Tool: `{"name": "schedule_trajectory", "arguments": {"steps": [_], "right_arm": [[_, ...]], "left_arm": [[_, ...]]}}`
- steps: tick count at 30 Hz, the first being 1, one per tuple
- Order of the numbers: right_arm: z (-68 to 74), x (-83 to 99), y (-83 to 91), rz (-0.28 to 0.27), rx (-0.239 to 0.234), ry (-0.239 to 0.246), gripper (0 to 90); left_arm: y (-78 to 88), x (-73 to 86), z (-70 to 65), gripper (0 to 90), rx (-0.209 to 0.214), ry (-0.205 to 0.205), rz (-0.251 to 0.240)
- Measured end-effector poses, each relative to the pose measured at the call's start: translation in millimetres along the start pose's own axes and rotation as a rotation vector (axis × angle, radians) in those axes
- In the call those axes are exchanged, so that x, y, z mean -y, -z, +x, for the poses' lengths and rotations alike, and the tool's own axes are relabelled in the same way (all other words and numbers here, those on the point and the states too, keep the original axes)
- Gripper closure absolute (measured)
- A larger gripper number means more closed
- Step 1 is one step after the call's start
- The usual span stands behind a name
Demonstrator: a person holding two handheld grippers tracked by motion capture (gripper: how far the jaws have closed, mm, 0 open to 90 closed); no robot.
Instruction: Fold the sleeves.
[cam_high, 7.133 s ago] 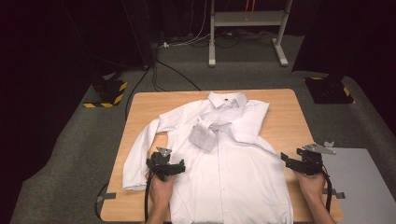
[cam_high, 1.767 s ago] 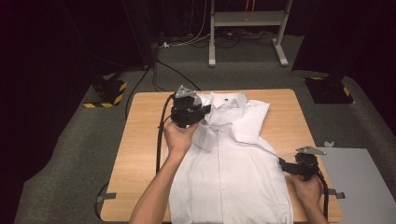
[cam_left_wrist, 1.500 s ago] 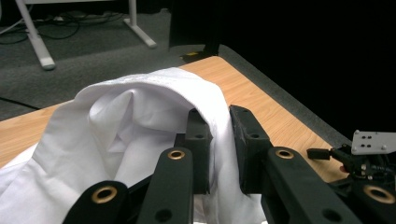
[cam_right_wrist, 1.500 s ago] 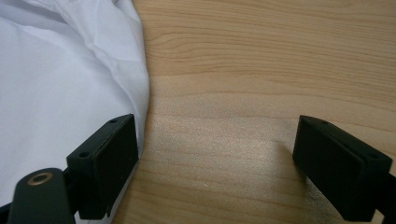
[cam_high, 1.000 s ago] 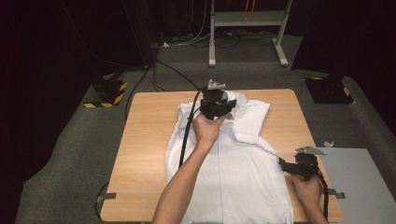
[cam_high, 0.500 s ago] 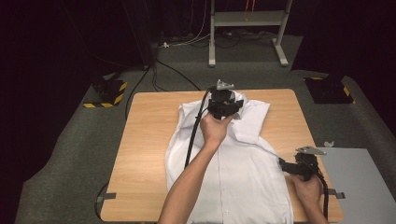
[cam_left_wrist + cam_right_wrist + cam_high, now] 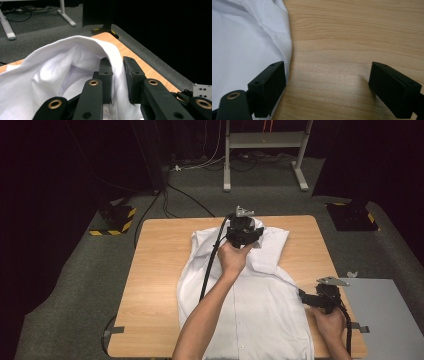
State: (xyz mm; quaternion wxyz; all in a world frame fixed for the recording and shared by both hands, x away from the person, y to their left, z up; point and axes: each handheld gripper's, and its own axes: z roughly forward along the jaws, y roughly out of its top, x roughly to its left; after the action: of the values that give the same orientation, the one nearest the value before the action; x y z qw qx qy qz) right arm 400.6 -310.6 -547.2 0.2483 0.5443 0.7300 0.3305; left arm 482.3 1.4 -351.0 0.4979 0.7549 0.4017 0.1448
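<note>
A white button shirt (image 7: 260, 305) lies front up on the wooden table (image 7: 155, 270), collar at the far end. My left gripper (image 7: 245, 227) hovers over the collar area, reached across on an outstretched forearm. In the left gripper view it (image 7: 117, 62) is shut on a raised fold of the shirt's fabric (image 7: 50, 72), pinched between the two pads. My right gripper (image 7: 305, 296) rests at the shirt's right edge near the front. In the right gripper view it (image 7: 328, 75) stands open over bare wood (image 7: 342, 32), its left jaw touching the shirt's hem (image 7: 244, 45).
A grey sheet (image 7: 385, 315) lies beside the table's right front corner. Yellow-and-black striped bases (image 7: 117, 217) (image 7: 352, 217) sit on the carpet to either side. A white stand (image 7: 227, 175) and cables are behind the table.
The left gripper has carried the shirt's left side from the table's left up and across to the collar, so the sleeve is folded over. The right gripper has stayed in place.
</note>
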Motion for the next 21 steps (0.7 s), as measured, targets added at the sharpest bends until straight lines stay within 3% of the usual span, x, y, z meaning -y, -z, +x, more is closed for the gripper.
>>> {"name": "schedule_trajectory", "arguments": {"steps": [21], "right_arm": [[0.0, 0.0, 0.0, 0.000, 0.000, 0.000, 14.0]], "left_arm": [[-16.1, 5.8, -4.7, 76.5, -0.017, -0.024, 0.026]]}}
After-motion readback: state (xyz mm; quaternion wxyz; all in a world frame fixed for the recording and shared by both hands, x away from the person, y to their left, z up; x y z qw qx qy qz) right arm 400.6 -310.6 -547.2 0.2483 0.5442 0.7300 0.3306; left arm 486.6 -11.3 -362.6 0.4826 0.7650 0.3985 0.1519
